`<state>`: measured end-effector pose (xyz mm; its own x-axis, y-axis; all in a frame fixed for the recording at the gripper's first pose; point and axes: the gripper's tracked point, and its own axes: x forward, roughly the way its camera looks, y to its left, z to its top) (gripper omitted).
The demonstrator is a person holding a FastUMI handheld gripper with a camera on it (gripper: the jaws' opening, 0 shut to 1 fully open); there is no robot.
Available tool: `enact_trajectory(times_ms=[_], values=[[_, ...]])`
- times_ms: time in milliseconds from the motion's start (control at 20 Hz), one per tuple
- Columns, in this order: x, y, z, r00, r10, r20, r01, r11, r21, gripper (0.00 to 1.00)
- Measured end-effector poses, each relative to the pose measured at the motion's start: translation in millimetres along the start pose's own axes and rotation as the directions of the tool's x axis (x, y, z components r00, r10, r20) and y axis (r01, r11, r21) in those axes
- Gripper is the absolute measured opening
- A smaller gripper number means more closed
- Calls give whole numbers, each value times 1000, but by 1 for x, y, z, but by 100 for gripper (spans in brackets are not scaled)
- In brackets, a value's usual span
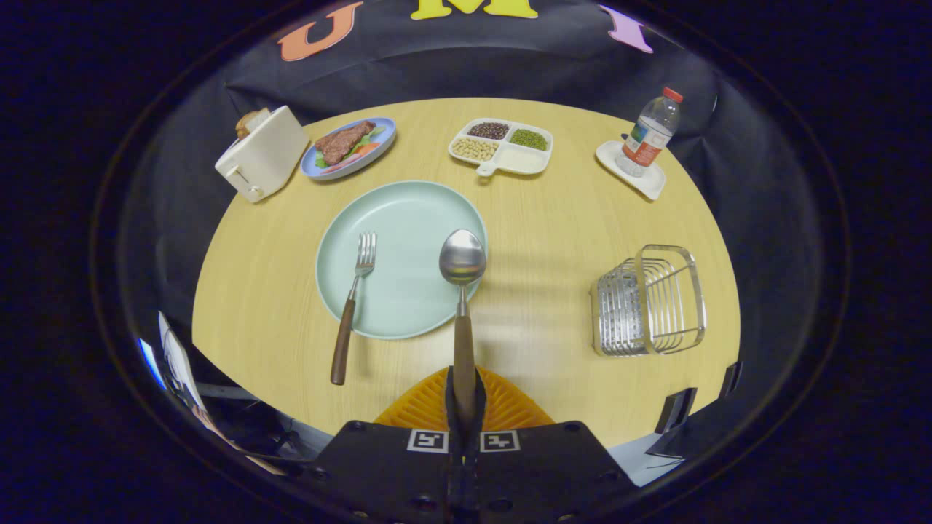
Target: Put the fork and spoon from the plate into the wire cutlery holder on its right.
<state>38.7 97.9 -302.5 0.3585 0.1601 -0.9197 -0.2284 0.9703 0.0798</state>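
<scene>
My gripper is shut on the brown wooden handle of the spoon, which sticks out straight ahead of the fingers. The spoon's steel bowl hangs over the right rim of the pale green plate. The fork lies left of the spoon, its tines on the plate and its wooden handle resting over the plate's near rim onto the table. The wire cutlery holder stands on the table to the right of the plate, open at the top and with nothing visible inside.
On the far side of the round wooden table sit a white toaster, a blue plate with meat and vegetables, a white divided dish of beans, and a water bottle on a white coaster.
</scene>
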Motion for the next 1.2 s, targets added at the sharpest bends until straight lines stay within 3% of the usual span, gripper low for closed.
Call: enact_trajectory(times_ms=[500,750,1200], values=[[-76,-84,-13,997,-38,73,30,994,109,1],[-78,-132,-19,994,-90,63,80,987,142,1],[-63,-162,-26,998,-60,16,57,988,142,2]])
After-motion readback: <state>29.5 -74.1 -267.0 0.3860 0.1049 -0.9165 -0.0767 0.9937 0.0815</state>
